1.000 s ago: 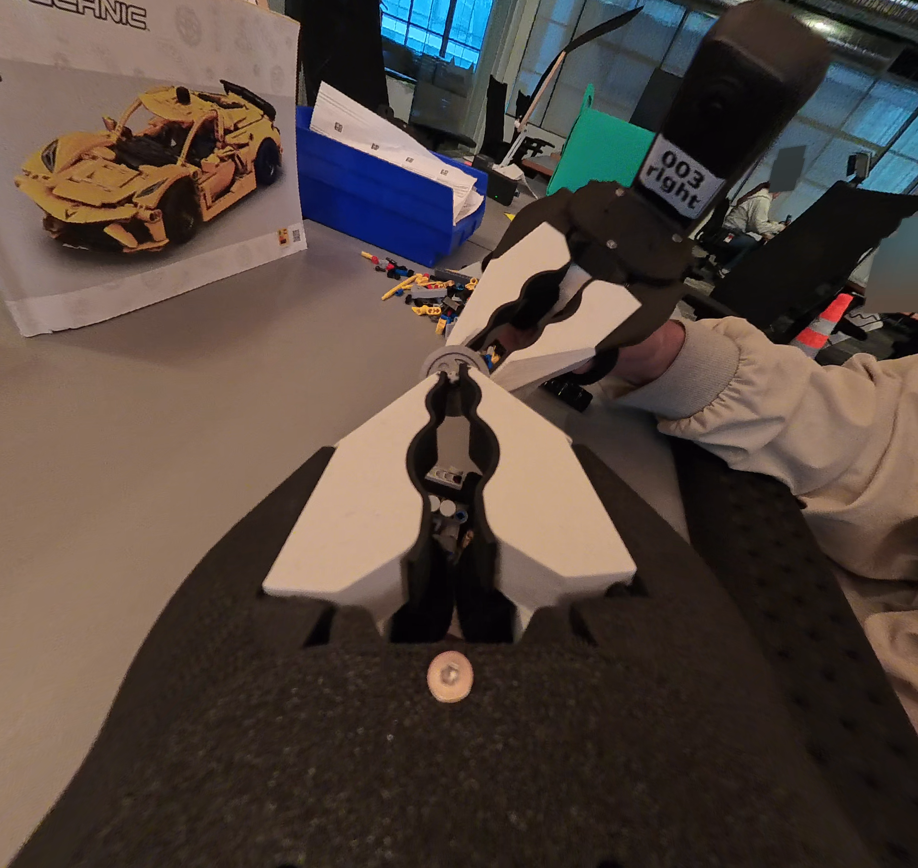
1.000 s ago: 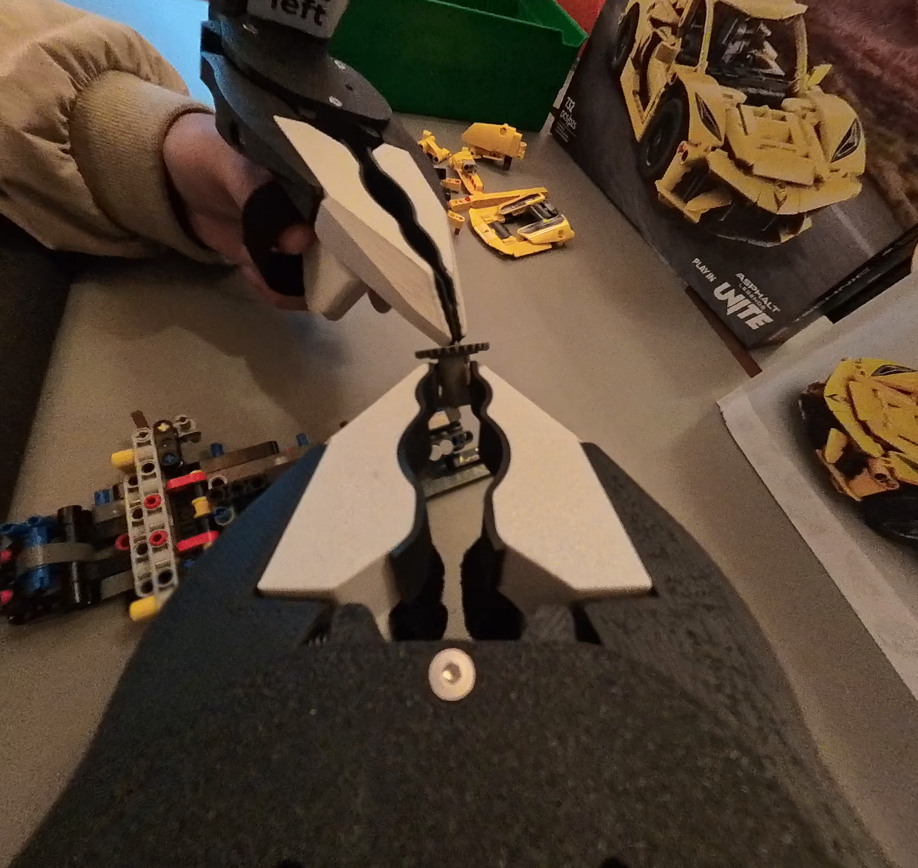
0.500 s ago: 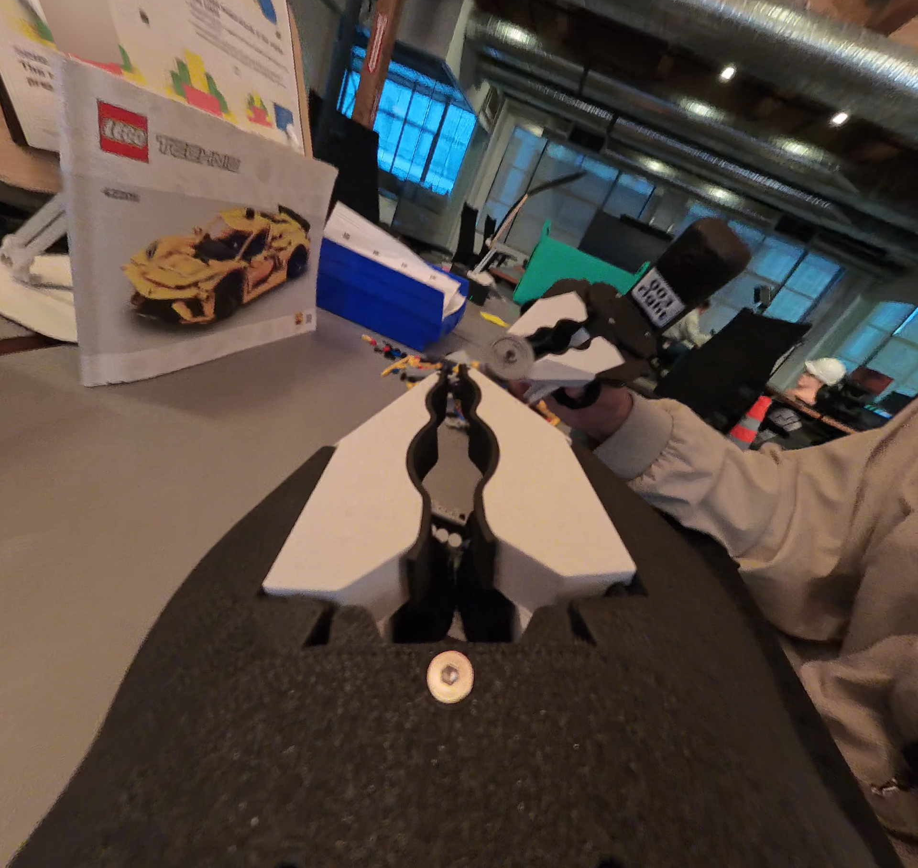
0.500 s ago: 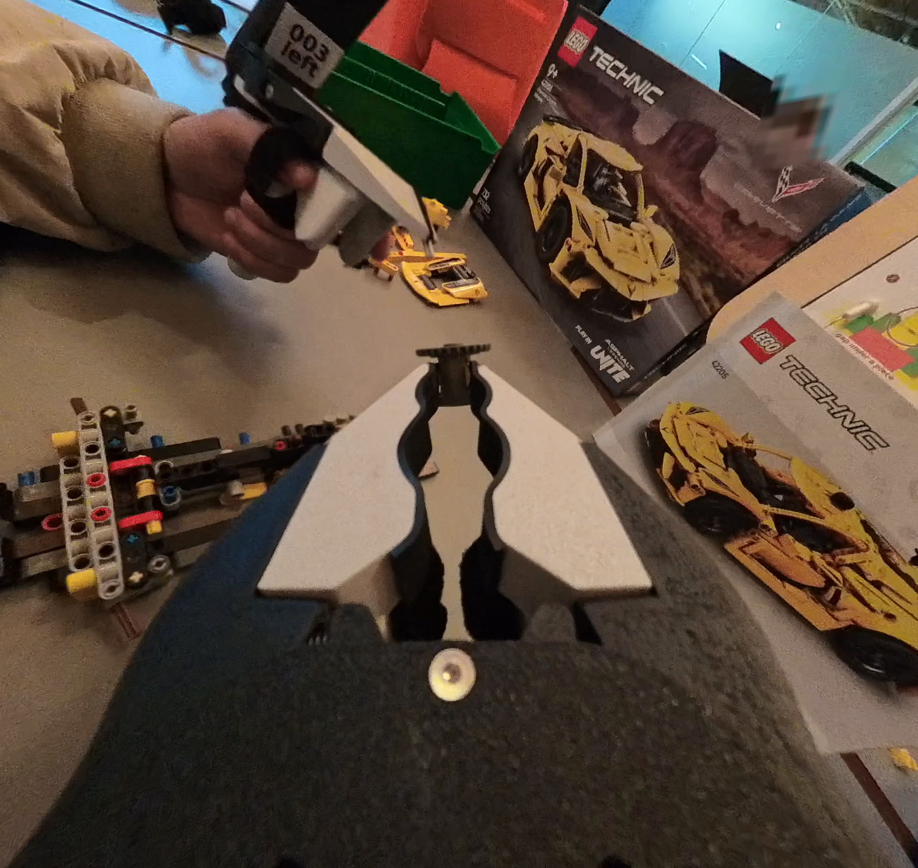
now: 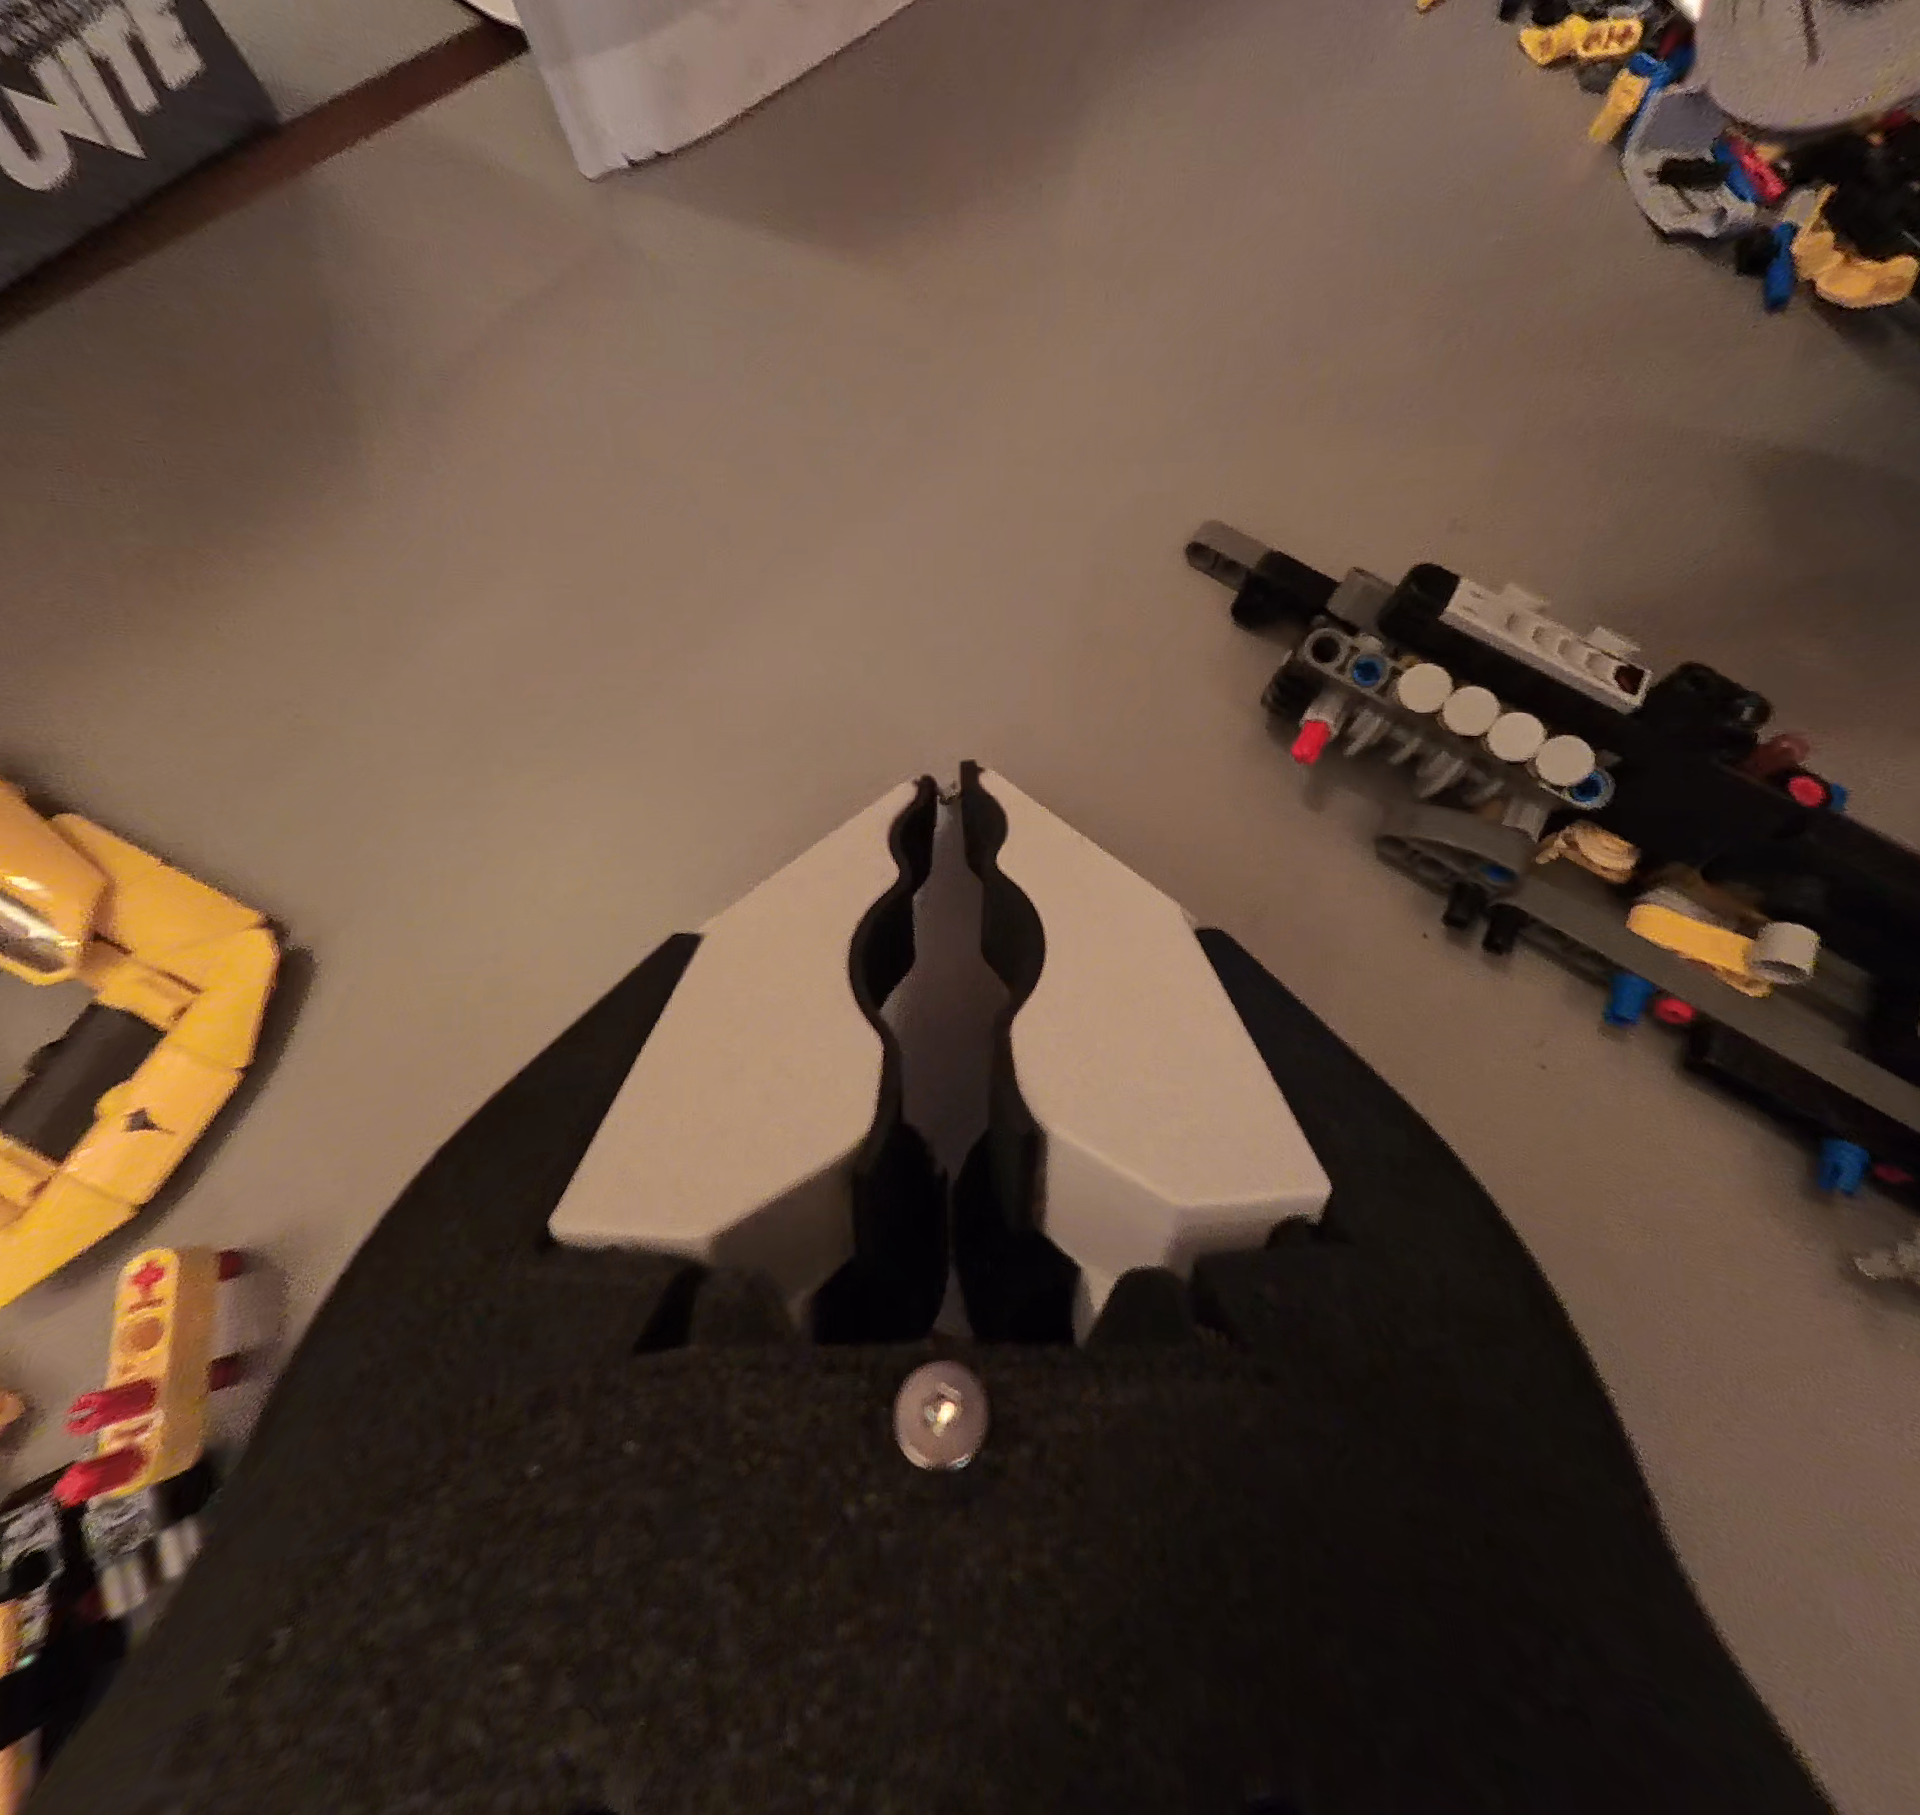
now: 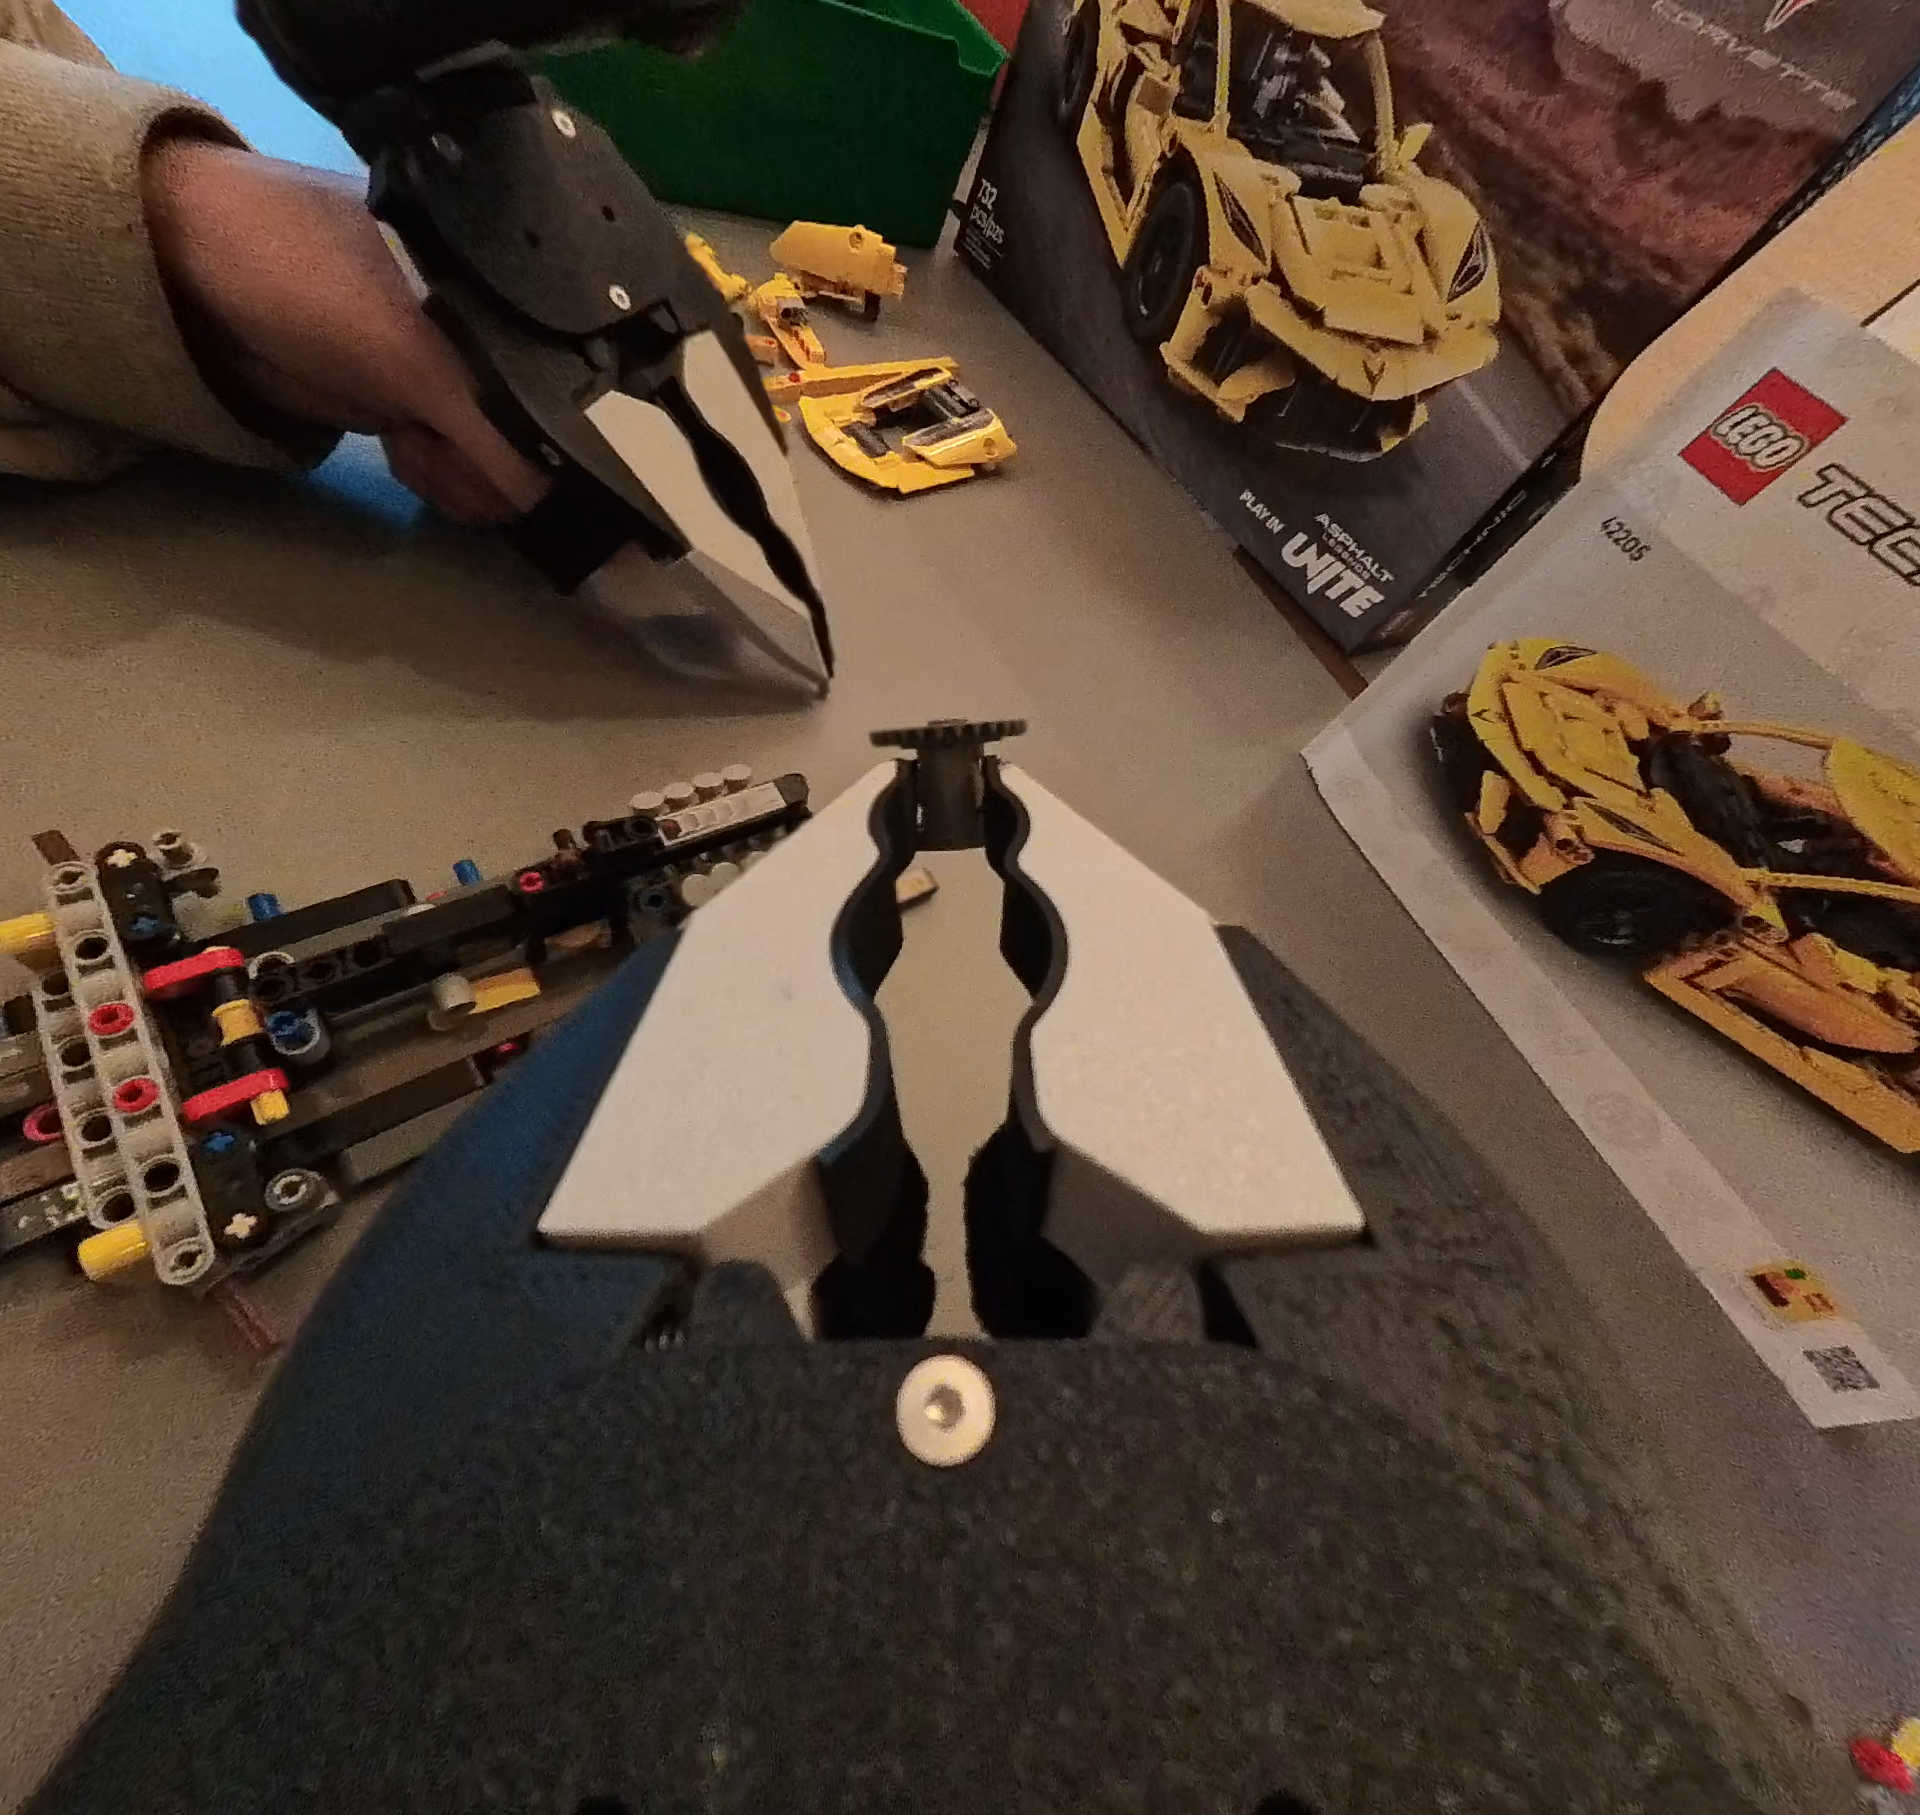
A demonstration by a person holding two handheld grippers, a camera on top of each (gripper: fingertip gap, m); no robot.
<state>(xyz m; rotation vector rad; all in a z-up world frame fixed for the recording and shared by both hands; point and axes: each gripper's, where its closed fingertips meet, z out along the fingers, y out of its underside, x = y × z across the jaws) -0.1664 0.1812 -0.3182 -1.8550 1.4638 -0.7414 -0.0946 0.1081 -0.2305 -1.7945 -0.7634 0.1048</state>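
My right gripper [image 6: 948,778] is shut on a grey toothed gear [image 6: 948,735], held above the table with its stub between the tips. The gear also shows as a blurred grey disc [image 5: 1808,9] at the top right of the left wrist view. My left gripper [image 5: 943,791] points down at the grey table [image 5: 727,518], its jaws almost closed on a tiny pale piece [image 5: 945,797] at the tips. In the right wrist view it [image 6: 821,664] hangs just beyond and left of the gear, tips near the table. A black brick chassis [image 6: 312,986] [image 5: 1558,778] lies beside both grippers.
A green bin [image 6: 831,103], a boxed yellow-car set [image 6: 1351,207] and an instruction booklet [image 6: 1662,830] ring the far and right sides. Yellow body panels [image 6: 904,415] [image 5: 104,1017] lie near the bin. A loose parts pile [image 5: 1714,155] lies beyond the chassis. A sleeved hand [image 6: 260,311] holds the left gripper.
My left gripper has pulled away from the gear, swung from level to pointing down, and dropped close to the table. The right gripper still holds the gear and has tilted down a little.
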